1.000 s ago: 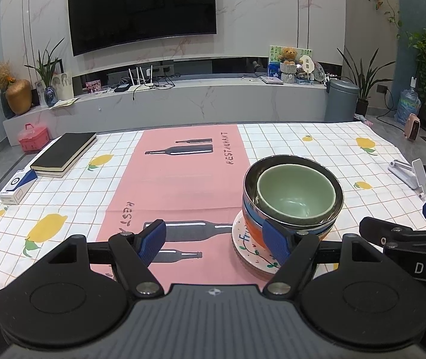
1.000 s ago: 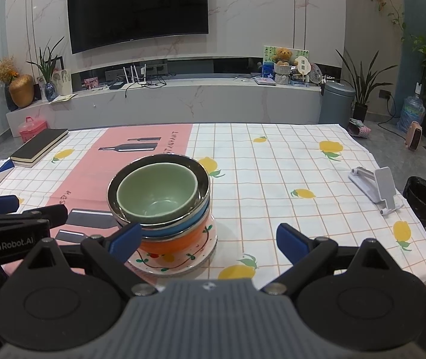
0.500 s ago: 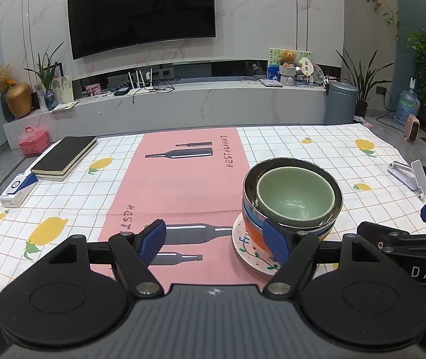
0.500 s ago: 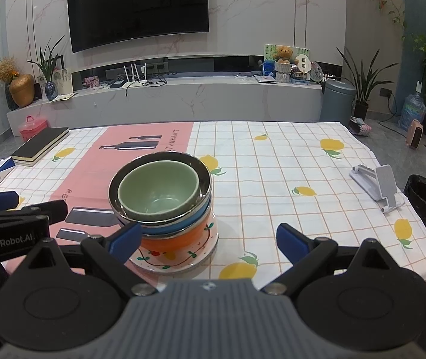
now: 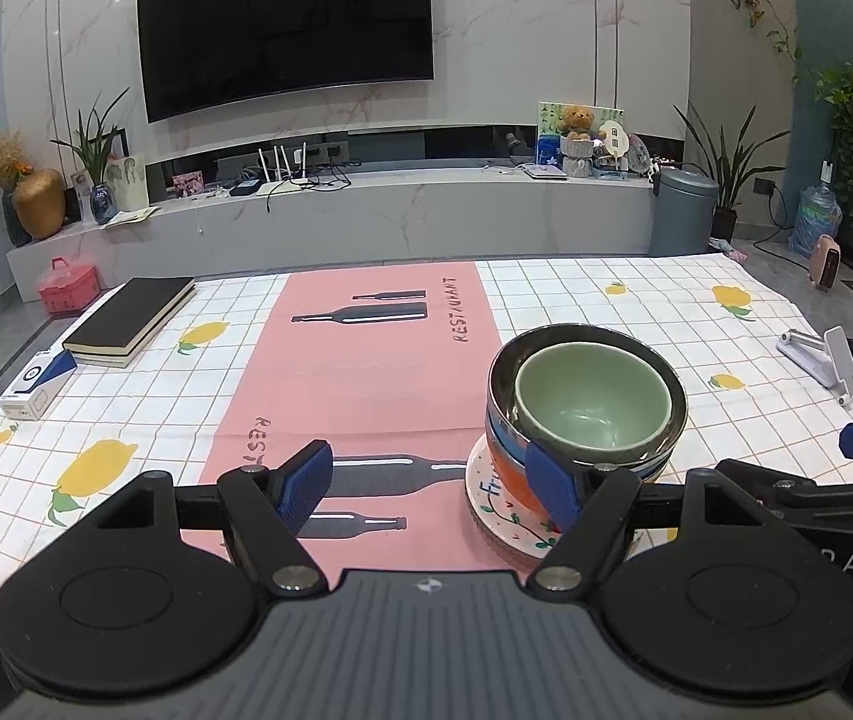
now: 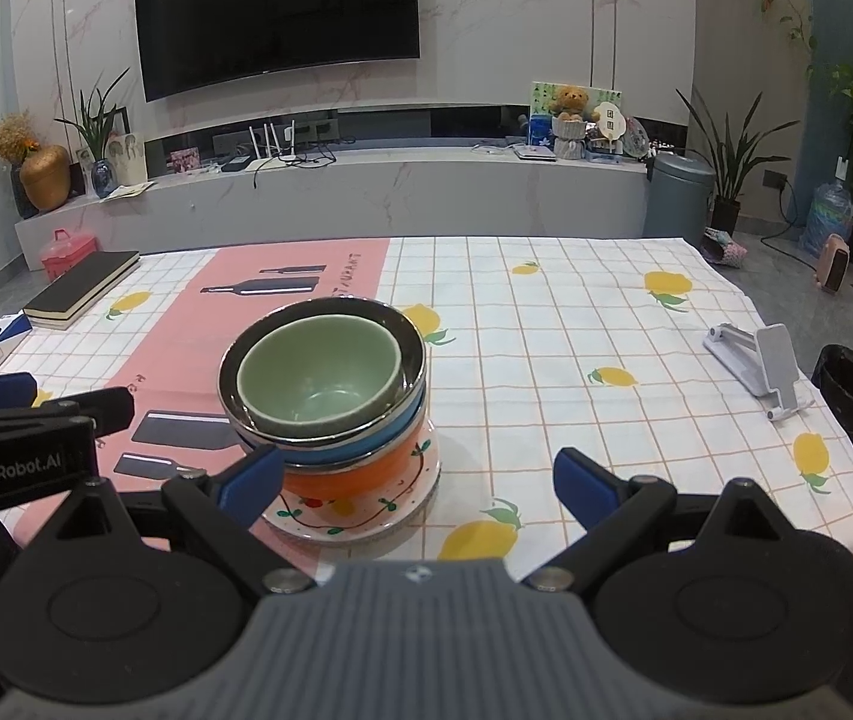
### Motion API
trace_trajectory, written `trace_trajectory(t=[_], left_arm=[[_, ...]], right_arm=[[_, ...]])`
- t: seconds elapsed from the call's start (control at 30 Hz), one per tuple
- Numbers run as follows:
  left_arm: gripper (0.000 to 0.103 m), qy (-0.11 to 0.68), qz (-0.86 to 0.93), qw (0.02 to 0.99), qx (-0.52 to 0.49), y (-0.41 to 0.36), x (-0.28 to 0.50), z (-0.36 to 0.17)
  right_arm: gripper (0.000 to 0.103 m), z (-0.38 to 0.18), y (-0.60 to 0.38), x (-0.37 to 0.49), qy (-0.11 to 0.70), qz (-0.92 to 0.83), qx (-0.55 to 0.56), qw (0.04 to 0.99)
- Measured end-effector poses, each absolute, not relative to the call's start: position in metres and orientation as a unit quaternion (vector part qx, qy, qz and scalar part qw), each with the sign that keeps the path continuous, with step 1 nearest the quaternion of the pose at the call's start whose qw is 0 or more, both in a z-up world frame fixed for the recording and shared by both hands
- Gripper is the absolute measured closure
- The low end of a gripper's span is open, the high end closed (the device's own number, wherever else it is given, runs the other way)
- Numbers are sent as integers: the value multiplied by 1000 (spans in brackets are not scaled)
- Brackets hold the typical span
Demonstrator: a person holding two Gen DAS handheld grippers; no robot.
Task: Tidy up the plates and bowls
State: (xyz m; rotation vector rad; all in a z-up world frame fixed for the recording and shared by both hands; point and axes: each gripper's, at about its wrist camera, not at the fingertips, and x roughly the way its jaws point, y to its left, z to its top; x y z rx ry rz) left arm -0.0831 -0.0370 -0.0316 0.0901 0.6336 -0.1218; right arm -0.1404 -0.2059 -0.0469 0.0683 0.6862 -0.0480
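Green bowl (image 6: 318, 375) tops a finished-looking stack on the plate (image 6: 360, 519); my left gripper (image 5: 429, 489) and right gripper (image 6: 417, 483) are both wide and empty, so next I'd just back clear.

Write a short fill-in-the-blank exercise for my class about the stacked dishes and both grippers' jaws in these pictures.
1. The innermost bowl in the stack is coloured ____.
2. The stack rests on a patterned ____.
3. The jaws of the left gripper and right gripper are both ____.
4. The black book lies on the ____.

Answers: green; plate; open; table
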Motion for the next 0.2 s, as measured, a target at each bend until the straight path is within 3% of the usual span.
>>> trace_trajectory(t=[0.2], left_arm=[[17,313,-63,947,44,-38,-82,-34]], right_arm=[[8,-47,-207,-138,339,-23,34,940]])
